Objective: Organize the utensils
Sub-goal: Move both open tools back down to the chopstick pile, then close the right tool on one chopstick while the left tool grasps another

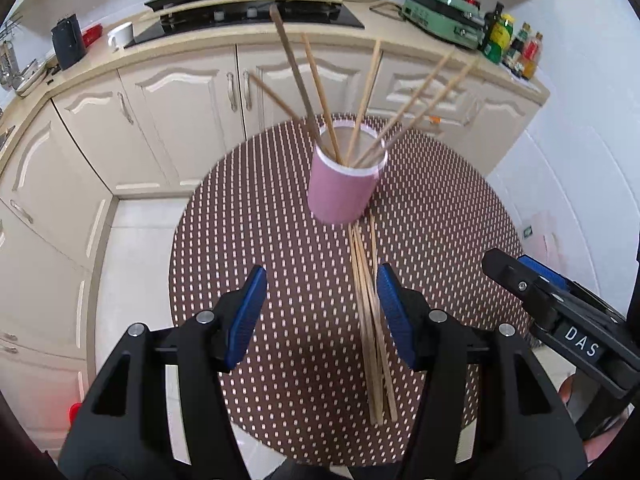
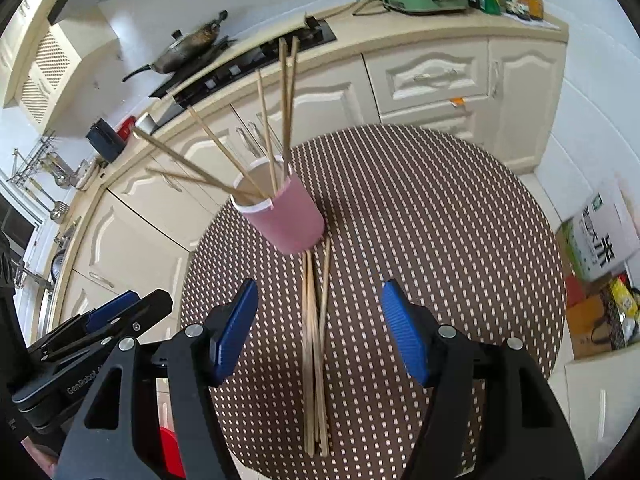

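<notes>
Round desk (image 1: pixel 248 216) covered by a brown mat with a regular grid of small pale dots; surface looks woven, matte.

Pink cylindrical cup with a white rim (image 1: pixel 343 184) stands upright near the desk centre. Several thin, straight, pale wooden chopsticks (image 1: pixel 320 92) stand in it, fanned outward and leaning against the rim.

A loose bundle of bare wooden chopsticks (image 1: pixel 370 320) lies flat on the mat, one end touching the cup base, sticks roughly parallel and slightly crossed.

Left gripper (image 1: pixel 320 312): black rigid frame, blue ribbed pads; jaws released, nothing between the pads. The bundle lies below, by the right-side pad.

Right gripper (image 2: pixel 318 326): same build; jaws apart and grasping nothing, with the bundle on the mat below, between them.

Background: cream panelled cabinets (image 1: pixel 180 112) with metal handles, black glossy cooktop (image 1: pixel 256 16).
</notes>
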Motion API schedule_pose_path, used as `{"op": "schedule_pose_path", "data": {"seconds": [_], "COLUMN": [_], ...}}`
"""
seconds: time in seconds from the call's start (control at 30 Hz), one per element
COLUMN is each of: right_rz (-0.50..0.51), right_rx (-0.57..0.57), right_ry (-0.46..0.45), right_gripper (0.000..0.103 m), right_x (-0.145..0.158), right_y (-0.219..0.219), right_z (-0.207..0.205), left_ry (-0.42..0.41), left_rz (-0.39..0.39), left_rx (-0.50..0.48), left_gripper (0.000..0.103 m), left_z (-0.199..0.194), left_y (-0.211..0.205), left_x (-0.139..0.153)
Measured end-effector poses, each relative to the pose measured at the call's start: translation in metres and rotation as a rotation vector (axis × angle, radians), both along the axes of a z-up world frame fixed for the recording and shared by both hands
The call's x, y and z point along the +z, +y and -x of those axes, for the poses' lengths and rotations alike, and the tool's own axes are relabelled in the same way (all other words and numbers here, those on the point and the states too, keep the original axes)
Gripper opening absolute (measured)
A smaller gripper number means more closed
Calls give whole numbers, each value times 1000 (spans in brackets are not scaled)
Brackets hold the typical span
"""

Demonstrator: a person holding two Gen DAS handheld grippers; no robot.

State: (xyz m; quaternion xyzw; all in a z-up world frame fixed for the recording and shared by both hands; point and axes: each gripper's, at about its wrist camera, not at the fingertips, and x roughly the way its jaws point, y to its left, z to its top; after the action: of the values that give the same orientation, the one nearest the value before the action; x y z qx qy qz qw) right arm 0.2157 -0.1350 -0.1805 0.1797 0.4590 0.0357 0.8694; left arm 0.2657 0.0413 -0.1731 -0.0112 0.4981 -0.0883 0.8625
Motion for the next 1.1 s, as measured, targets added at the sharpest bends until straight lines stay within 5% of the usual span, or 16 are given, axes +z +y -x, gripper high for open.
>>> {"op": "schedule_pose_path", "data": {"seconds": [0.43,0.7,1.1], "right_rz": [-1,-36,-44], "right_rx": [23,79,149], "right_ry": [117,179,248], "right_gripper": [59,27,14], "right_x": [-54,-82,-110], "right_y": [23,35,50], "right_z": [44,52,19], "left_ry": [85,142,240], "left_rz": [-21,-5,6], "left_rx": [-33,-10,29], "left_gripper": [57,57,57], "left_z": [50,61,50], "left_y": [8,16,21], "left_x": [-35,-59,-91]}}
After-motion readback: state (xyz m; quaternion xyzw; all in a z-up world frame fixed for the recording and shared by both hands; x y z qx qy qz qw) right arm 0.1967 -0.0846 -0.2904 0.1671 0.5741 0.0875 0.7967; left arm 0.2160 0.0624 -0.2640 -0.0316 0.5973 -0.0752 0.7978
